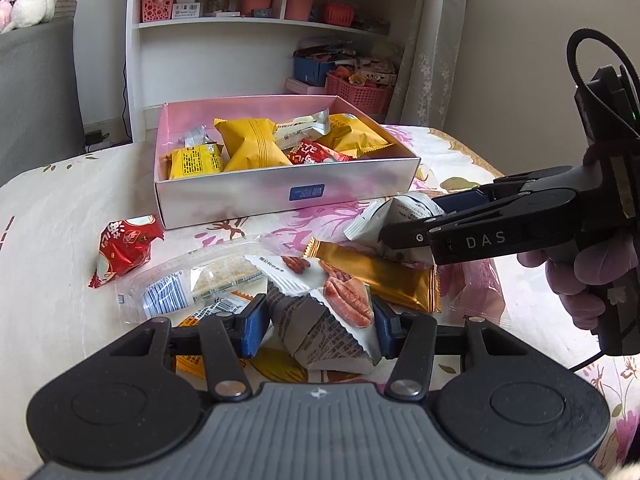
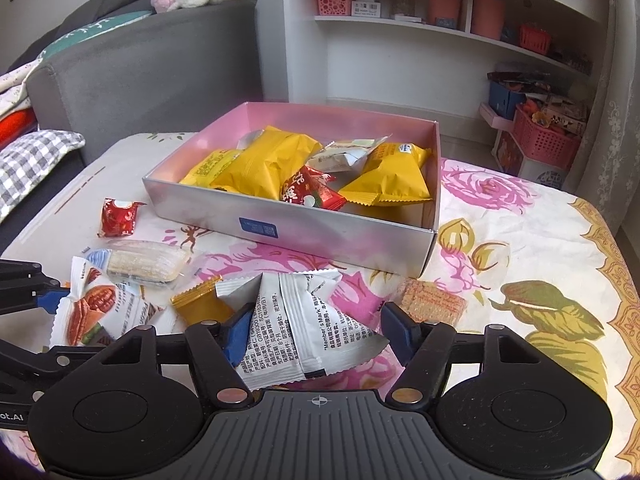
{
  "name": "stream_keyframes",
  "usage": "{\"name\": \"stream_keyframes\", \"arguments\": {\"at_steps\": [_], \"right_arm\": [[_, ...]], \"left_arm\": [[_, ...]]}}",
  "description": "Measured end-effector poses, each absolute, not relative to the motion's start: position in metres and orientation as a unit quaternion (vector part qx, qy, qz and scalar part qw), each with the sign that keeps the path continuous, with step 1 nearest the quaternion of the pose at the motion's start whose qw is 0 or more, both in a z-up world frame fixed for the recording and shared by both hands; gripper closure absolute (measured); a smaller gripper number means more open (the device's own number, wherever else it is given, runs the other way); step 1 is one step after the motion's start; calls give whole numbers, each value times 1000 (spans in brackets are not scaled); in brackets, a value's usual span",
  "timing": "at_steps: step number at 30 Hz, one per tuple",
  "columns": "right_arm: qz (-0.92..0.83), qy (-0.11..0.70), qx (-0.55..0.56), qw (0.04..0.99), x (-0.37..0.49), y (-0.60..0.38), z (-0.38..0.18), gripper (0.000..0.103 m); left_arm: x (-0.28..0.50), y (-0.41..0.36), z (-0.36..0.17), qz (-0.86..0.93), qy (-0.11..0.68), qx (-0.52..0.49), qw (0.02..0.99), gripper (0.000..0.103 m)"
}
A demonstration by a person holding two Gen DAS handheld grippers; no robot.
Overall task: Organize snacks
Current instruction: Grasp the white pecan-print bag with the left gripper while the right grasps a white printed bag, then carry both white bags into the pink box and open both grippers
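Left wrist view: the left tool points down at the table's near edge, both blue pads pinching a pecan packet. The right tool, held in a gloved hand, reaches in from the right edge.

Right wrist view: the right tool tilts down, spread around a white packet; only its left pad touches. The snack box sits mid-table
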State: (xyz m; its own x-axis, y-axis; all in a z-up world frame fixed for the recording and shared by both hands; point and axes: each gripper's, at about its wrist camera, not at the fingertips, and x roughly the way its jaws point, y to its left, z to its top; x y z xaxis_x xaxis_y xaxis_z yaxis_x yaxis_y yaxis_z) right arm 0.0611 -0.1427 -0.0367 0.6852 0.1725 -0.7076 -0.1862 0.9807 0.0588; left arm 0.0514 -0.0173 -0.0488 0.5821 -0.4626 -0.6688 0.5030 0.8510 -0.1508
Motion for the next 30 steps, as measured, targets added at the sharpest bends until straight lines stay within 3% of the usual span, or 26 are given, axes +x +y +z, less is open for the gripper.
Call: {"name": "stream_keyframes", "arguments": {"at_steps": [30], "right_arm": [[53, 331, 141, 931, 92, -182, 4, 36]], "left_arm": [[77, -11, -10, -248, 327, -60, 910, 55]]}}
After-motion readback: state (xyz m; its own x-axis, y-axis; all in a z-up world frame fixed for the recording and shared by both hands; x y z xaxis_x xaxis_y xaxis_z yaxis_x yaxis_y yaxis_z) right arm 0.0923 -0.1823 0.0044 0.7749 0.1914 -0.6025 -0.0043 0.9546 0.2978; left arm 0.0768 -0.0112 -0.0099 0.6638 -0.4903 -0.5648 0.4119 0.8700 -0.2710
